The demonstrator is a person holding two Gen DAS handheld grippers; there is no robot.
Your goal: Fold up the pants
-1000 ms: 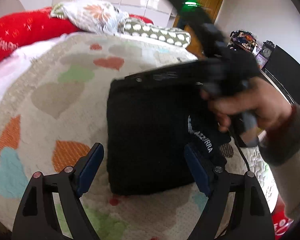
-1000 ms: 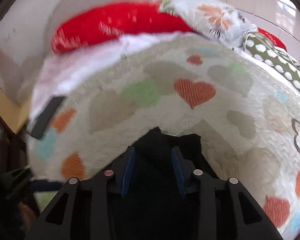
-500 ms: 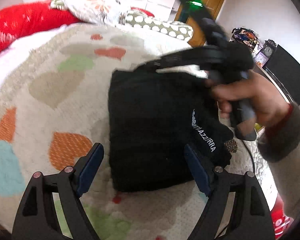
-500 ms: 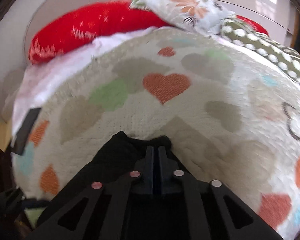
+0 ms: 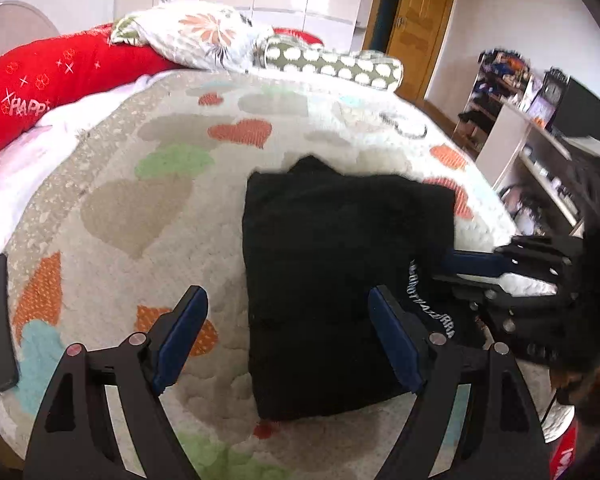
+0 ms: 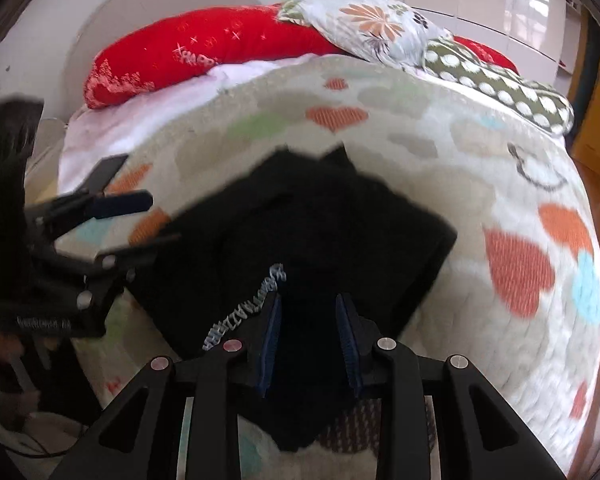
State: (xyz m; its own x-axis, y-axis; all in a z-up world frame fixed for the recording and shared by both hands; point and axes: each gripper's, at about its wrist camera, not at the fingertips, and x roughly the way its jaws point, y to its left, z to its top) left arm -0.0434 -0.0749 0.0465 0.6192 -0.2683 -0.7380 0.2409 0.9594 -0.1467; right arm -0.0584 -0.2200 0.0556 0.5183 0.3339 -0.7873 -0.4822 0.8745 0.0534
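We see the black pants (image 5: 340, 288) lying folded into a compact block on the heart-patterned bed cover (image 5: 140, 208), its longer side running away from our left gripper (image 5: 288, 336), whose wide-open jaws hold nothing. Our right gripper (image 6: 310, 340) is nearer: its jaws have just been opening, pads partly apart over the near edge, not pressing the cloth.

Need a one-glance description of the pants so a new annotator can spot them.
Start at the bed with the heart-patterned blanket. Near its front edge, below the pillows, lies a folded black bundle: the pants. It is the only solid black cloth there, with white lettering along one edge.
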